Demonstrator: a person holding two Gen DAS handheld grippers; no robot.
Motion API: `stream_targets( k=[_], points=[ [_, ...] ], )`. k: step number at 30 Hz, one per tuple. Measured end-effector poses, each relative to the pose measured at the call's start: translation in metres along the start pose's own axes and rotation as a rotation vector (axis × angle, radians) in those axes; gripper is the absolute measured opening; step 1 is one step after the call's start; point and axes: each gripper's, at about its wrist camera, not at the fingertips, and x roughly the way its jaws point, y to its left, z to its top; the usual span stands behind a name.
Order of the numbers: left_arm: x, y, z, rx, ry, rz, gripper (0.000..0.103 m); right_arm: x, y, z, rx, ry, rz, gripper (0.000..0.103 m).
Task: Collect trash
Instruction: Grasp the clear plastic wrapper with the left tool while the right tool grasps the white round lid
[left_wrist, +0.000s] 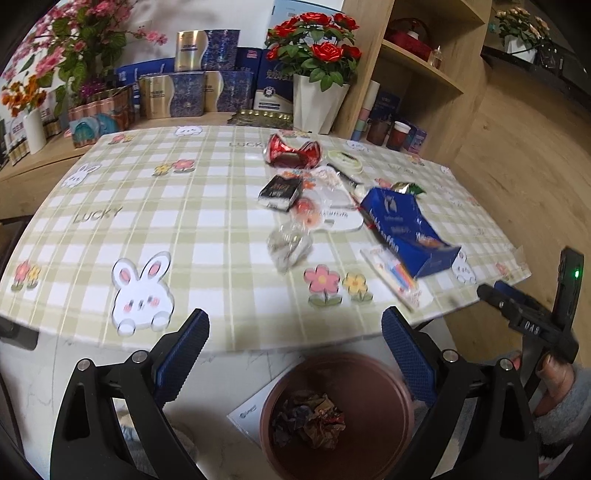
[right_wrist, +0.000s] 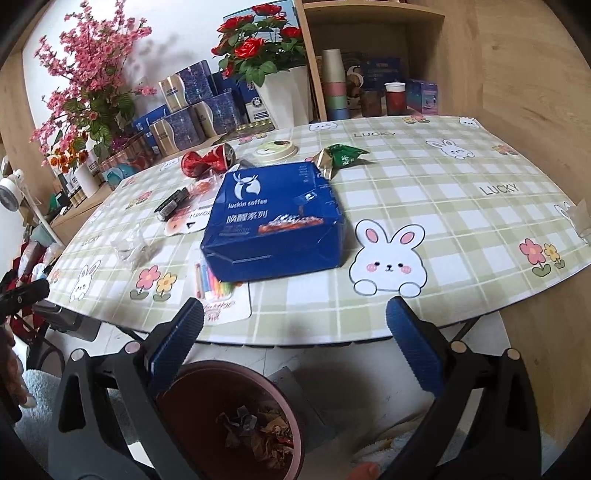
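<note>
Trash lies scattered on the checked tablecloth (left_wrist: 155, 229) (right_wrist: 443, 206): a blue coffee box (left_wrist: 406, 229) (right_wrist: 277, 221), a crushed red can (left_wrist: 291, 151) (right_wrist: 208, 158), a black wrapper (left_wrist: 279, 192) (right_wrist: 171, 201), a clear crumpled plastic piece (left_wrist: 290, 245) (right_wrist: 129, 243), a green wrapper (right_wrist: 341, 155), a round lid (left_wrist: 345, 158) (right_wrist: 275, 149) and a card with coloured candles (left_wrist: 395, 277) (right_wrist: 218, 291). A brown bin (left_wrist: 336, 413) (right_wrist: 236, 417) holding crumpled paper stands on the floor below the table edge. My left gripper (left_wrist: 295, 350) and right gripper (right_wrist: 295, 339) both hang open and empty above the bin, short of the table.
Pots of red roses (left_wrist: 317, 74) (right_wrist: 273, 66), blue and gold boxes (left_wrist: 188, 92) and pink blossoms (right_wrist: 92, 85) line the wall behind the table. A wooden shelf (left_wrist: 417, 74) with cups stands at the back right. A hand (left_wrist: 554, 380) holds the other gripper at the right.
</note>
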Motion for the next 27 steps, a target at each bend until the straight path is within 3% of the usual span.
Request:
stream_targets(
  k=[5, 9, 16, 25, 27],
  points=[
    [0.028, 0.005, 0.033, 0.017, 0.001, -0.009, 0.084, 0.004, -0.009, 0.009, 0.026, 0.004, -0.038, 0.097],
    [0.066, 0.007, 0.048, 0.050, 0.058, -0.008, 0.078, 0.008, -0.014, 0.014, 0.030, 0.019, -0.057, 0.097],
    [0.110, 0.003, 0.051, 0.125, 0.122, -0.002, 0.073, 0.011, -0.023, 0.030, 0.002, 0.015, -0.087, 0.097],
    [0.136, 0.007, 0.053, 0.097, 0.154, -0.028, 0.067, 0.027, -0.024, 0.073, -0.050, 0.006, -0.085, 0.097],
    [0.140, 0.007, 0.054, 0.097, 0.159, -0.034, 0.060, 0.032, -0.021, 0.079, -0.053, 0.009, -0.068, 0.097]
  ],
)
